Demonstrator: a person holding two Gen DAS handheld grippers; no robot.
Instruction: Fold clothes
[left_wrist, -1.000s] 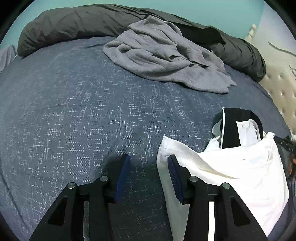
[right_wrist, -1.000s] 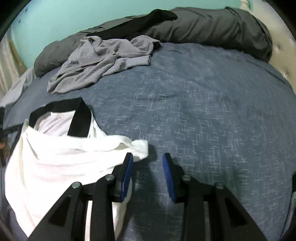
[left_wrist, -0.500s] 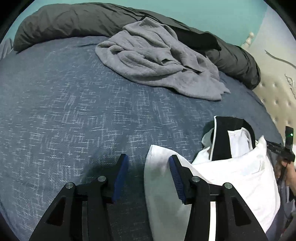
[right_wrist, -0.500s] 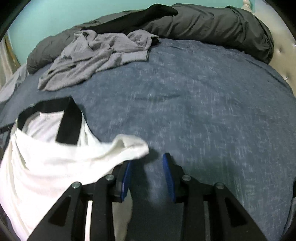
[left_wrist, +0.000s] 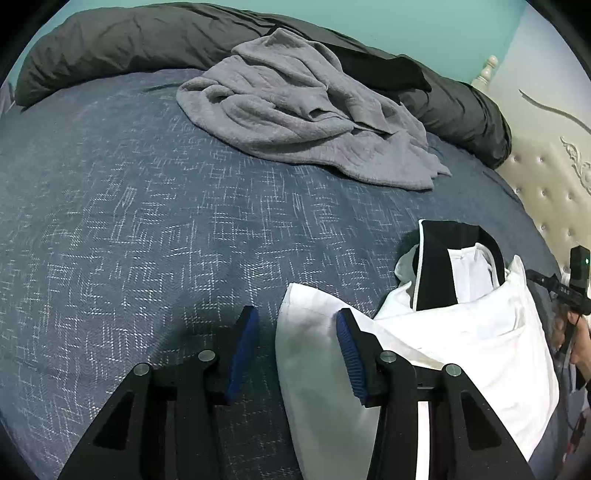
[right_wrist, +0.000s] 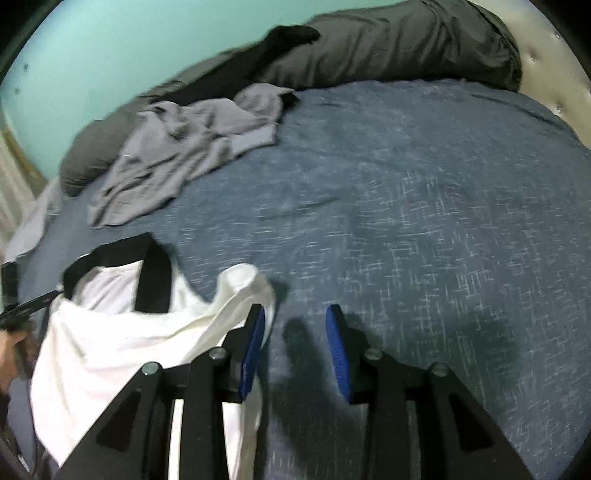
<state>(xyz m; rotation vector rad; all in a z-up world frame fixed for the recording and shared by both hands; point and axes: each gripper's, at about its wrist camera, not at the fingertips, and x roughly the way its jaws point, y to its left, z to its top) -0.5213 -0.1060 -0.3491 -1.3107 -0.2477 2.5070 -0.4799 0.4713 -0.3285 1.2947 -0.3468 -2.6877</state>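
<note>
The white shirt (left_wrist: 461, 343) with black trim lies bunched on the blue bed (left_wrist: 147, 229). The left tool (left_wrist: 291, 350) is apart with a white corner between its fingers. The right tool (right_wrist: 295, 347) is apart, beside the other corner, maybe to spread it. A gray garment (left_wrist: 303, 107) waits farther back.

The supporting surface is a bed covered by a dark blue woven bedspread (left_wrist: 155, 229) with a pale crosshatch pattern. A white garment with black trim (left_wrist: 480, 332) lies bunched directly on it, to the right of the left tongs' fingers, one corner reaching between them; in the right wrist view the same garment (right_wrist: 110, 343) lies left of the right tongs. A crumpled grey knit garment (left_wrist: 295, 110) lies well ahead of both tongs. A long dark grey rolled duvet (left_wrist: 129, 40) runs along the far edge, beyond the grey garment.
</note>
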